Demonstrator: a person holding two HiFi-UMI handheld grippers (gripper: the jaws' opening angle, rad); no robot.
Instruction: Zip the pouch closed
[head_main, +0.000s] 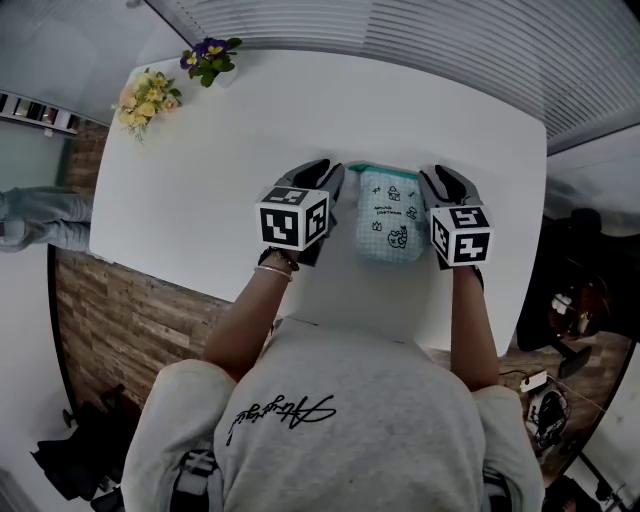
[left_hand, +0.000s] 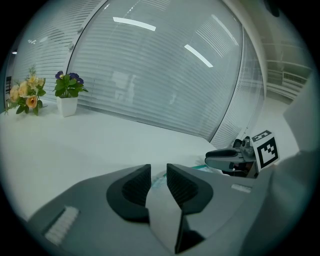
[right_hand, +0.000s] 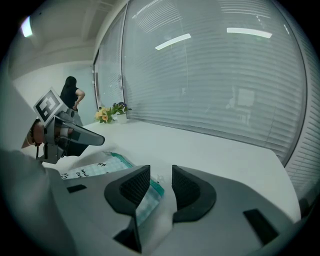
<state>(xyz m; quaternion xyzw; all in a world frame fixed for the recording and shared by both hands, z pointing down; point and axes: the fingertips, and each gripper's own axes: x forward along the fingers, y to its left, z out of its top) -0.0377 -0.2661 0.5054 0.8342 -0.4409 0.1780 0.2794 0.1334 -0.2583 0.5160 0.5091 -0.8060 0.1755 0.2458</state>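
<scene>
Pouch (head_main: 388, 215), pale and checked, with small black drawings and a teal zip edge (head_main: 382, 167). Lay flat on the white tabletop (head_main: 220, 180), squarely between the two grippers, with the zip edge at their fingertip end. Met the left gripper (head_main: 336, 172) at one end of that edge and the right gripper (head_main: 440, 176) at the other.

Saw the left gripper's jaws drawn to a narrow slot in its own view, clamped on the pouch's corner fabric, which showed pale between the dark pads. Found the right gripper's jaws standing apart in the right gripper view, pressing on nothing. Noted the teal corner of the pouch in that gap, close to the left-hand pad, with the small pale zip pull (right_hand: 159, 178) just beyond it and clear of both pads.

Saw a marker cube (head_main: 293, 217) behind each gripper's jaws, on the person's side. Placed yellow flowers (head_main: 145, 100) and a potted purple plant (head_main: 208, 58) well beyond the left gripper, at the tabletop's far corner. Made out white blinds (head_main: 400, 30) past both grippers, and a person (right_hand: 71, 95) standing far off beyond the left gripper.
</scene>
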